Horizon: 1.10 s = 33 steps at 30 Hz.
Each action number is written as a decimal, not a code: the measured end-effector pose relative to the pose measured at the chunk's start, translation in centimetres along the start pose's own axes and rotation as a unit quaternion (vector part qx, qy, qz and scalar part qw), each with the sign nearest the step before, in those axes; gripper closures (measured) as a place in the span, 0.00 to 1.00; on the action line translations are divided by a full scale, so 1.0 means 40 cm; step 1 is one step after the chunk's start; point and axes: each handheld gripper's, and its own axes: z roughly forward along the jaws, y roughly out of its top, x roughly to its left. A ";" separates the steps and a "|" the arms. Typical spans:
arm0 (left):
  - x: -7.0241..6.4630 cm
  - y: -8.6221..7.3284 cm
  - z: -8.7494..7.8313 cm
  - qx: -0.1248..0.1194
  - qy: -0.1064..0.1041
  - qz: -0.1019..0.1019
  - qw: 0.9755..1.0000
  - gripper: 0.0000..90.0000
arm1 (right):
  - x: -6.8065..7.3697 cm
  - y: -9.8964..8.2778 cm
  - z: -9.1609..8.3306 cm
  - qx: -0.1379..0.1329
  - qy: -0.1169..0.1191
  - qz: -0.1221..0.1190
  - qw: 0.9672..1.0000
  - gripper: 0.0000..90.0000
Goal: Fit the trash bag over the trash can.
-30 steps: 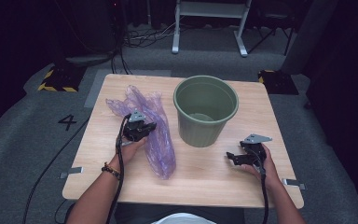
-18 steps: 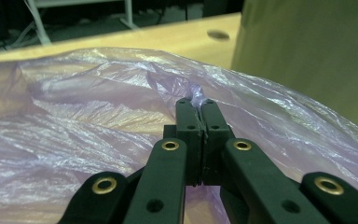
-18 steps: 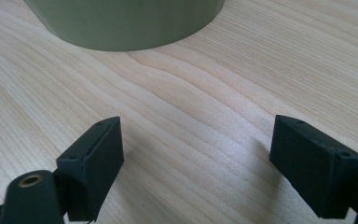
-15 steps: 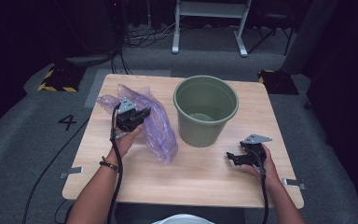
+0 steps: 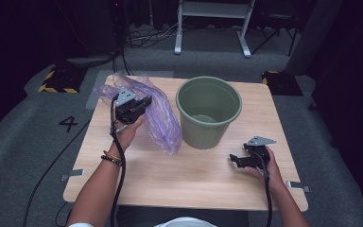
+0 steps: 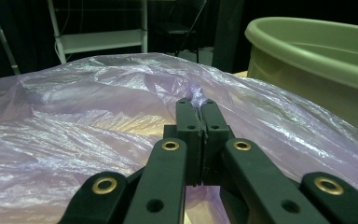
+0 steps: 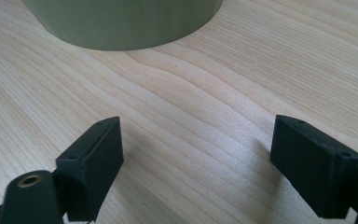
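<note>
1. The left gripper [image 5: 144, 101] is clamped on a thin fold of the purple plastic bag [image 5: 163, 124], its jaws pressed together on the film. So small a pinch of slick film could slide out as the bag takes load.
2. The bag hangs below and beside that gripper, its lower end near the desk [image 5: 189, 177]. A trailing tail could drag or snag.
3. Just beyond the bag stands the green bucket [image 5: 209, 112]. A swinging bag might catch its rim and tip it.
4. The right gripper [image 5: 236, 160], jaws wide apart and holding nothing, rests well away on the desk, too far to steady the bucket quickly.
</note>
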 end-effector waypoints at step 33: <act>-0.052 0.322 -0.033 -0.094 0.030 0.051 0.994 0.99 | 0.000 0.000 0.000 0.000 0.000 0.001 1.000 0.19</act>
